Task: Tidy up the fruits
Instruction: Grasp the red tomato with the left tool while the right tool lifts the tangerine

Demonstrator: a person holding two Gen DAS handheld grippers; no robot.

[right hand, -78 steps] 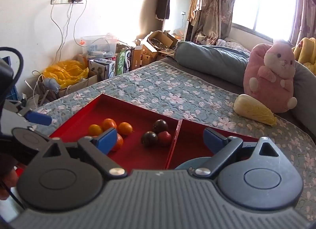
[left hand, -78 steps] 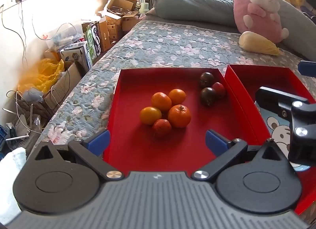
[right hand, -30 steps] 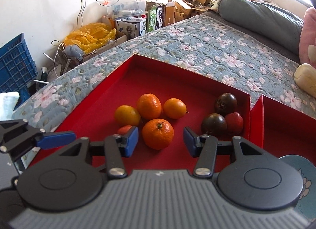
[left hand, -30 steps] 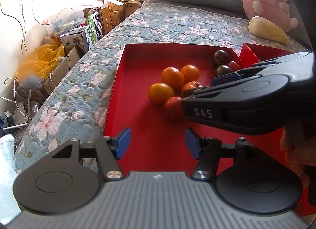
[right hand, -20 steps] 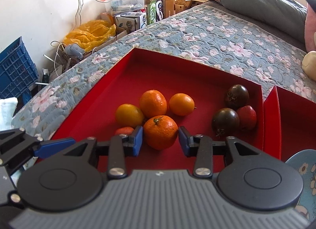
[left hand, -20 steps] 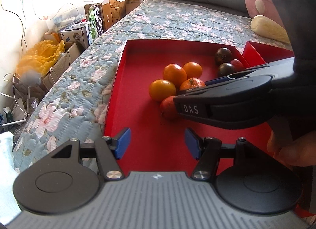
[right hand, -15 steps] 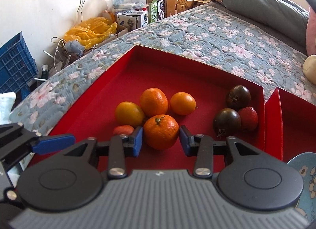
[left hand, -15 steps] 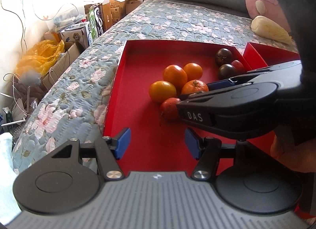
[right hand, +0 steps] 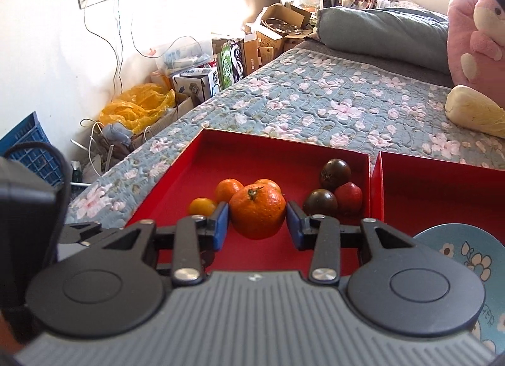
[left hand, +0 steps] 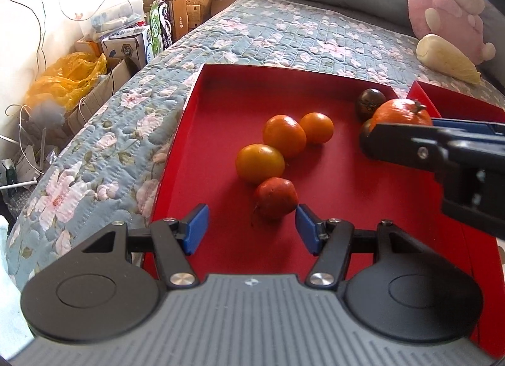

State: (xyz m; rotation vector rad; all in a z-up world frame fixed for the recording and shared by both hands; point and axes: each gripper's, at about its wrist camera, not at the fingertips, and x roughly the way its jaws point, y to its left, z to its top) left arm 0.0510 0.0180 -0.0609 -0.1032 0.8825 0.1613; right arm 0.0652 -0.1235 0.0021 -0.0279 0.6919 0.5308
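My right gripper (right hand: pixel 255 224) is shut on a large orange (right hand: pixel 257 213) and holds it above the red tray (right hand: pixel 202 151); the orange also shows in the left wrist view (left hand: pixel 399 113), in the right gripper (left hand: pixel 442 126). My left gripper (left hand: pixel 249 227) is open and empty, its pads on either side of a small red fruit (left hand: pixel 276 197) in the tray (left hand: pixel 189 104). Three orange fruits (left hand: pixel 284 135) lie just beyond it. Two dark tomatoes (right hand: pixel 334 173) and a red one (right hand: pixel 348 197) sit in the tray's far right corner.
A second red tray (right hand: pixel 442 183) adjoins on the right, with a blue flowered plate (right hand: pixel 467 252) in it. Both rest on a flowered quilt (right hand: pixel 331 107). A pink plush toy (right hand: pixel 473 34) and a pale cabbage (right hand: pixel 473 113) lie behind. Boxes and clutter stand left of the bed.
My right gripper closed on the large orange and lifted it up and to the right, away from the cluster. My left gripper came forward to the small red fruit.
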